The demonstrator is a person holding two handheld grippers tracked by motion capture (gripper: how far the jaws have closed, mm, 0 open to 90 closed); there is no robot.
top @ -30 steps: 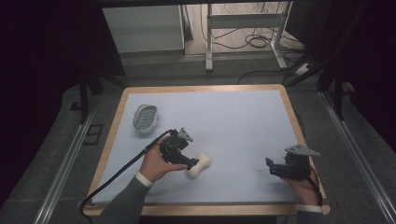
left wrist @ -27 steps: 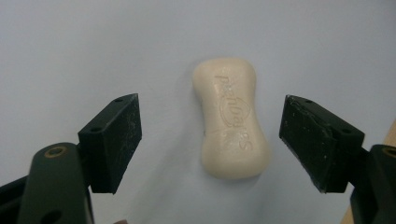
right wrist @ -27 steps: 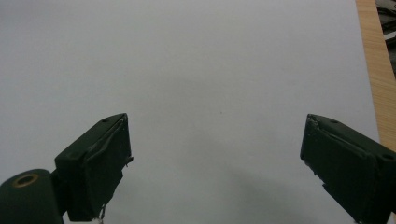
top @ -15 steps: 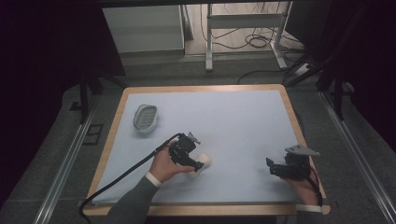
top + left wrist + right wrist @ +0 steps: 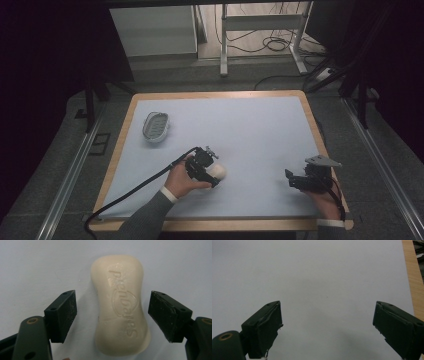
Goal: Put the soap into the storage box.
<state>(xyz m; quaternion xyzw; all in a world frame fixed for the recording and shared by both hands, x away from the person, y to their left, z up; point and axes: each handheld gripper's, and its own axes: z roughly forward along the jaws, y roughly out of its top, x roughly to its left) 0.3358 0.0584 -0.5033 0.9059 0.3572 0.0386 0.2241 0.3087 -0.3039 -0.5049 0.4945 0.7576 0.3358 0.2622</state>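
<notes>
A cream bar of soap (image 5: 120,305) with embossed lettering lies flat on the pale blue mat (image 5: 250,130). My left gripper (image 5: 113,307) has come down over it, one jaw on each side of the bar's waist. Its jaws have just been closing a little, but a gap remains on both sides and the pads do not touch the soap. From above, the left gripper (image 5: 214,171) covers most of the soap (image 5: 220,172) near the table's front middle. My right gripper (image 5: 291,179) rests at the front right, open, with bare mat between its jaws (image 5: 327,315).
A grey oval soap dish (image 5: 156,126) sits at the mat's back left. The wooden table rim (image 5: 215,95) frames the mat. The left gripper's cable (image 5: 135,192) trails off the front left edge. Dark floor, rails and desk legs surround the table.
The left hand has moved right and down onto the soap, which lay uncovered beside the gripper a second ago. The right hand has stayed put.
</notes>
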